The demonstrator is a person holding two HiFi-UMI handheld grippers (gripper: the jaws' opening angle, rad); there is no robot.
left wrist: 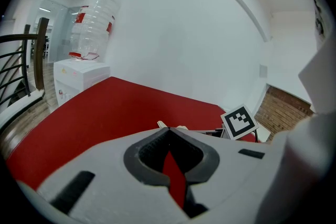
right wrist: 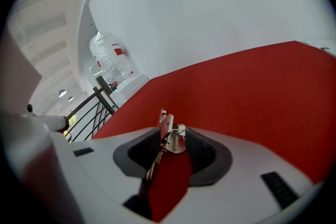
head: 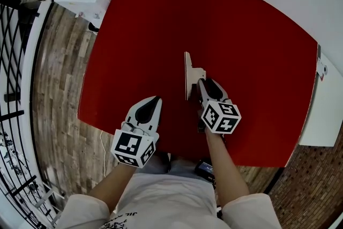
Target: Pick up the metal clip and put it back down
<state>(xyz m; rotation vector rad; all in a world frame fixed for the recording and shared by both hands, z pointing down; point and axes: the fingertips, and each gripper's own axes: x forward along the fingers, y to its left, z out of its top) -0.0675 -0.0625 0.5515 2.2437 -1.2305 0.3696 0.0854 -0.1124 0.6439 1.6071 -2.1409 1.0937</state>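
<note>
**Item 1, metal clip** [head: 188, 75]. A pale, thin plate with a small side tab. It appears to stand on edge on the red table [head: 252, 35], near the middle and a little toward the person's edge.

**Item 2, right gripper** [head: 206, 83]. Over the near half of the table, angled down. Its jaws stand wide, one on each side of the clip. Bare tabletop shows between the pads and neither pad looks pressed against the metal.

**Item 3, left gripper** [head: 155, 98]. Over the near half of the table, toward its left edge. The jaw tips are together with nothing between them. It takes no part in the work.

**Item 4, water dispenser** [left wrist: 89, 34]. It has an upturned bottle and stands off the far left corner of the table.

**Task status (judged).** The clip is on the table and is not gripped. This fits either a lift not yet started or a finished set-down, and the frames do not settle which. If the lift is still to come, what remains is to close on the clip, raise it and put it back.

**View notes.**
- Only the right gripper view shows the clip's folded steel detail and the slack around it.
- The head view alone shows the clip's place on the table and both tools together.
- The left gripper view catches just the clip's pale top beyond its own tips, plus the right tool's marker cube.
</note>
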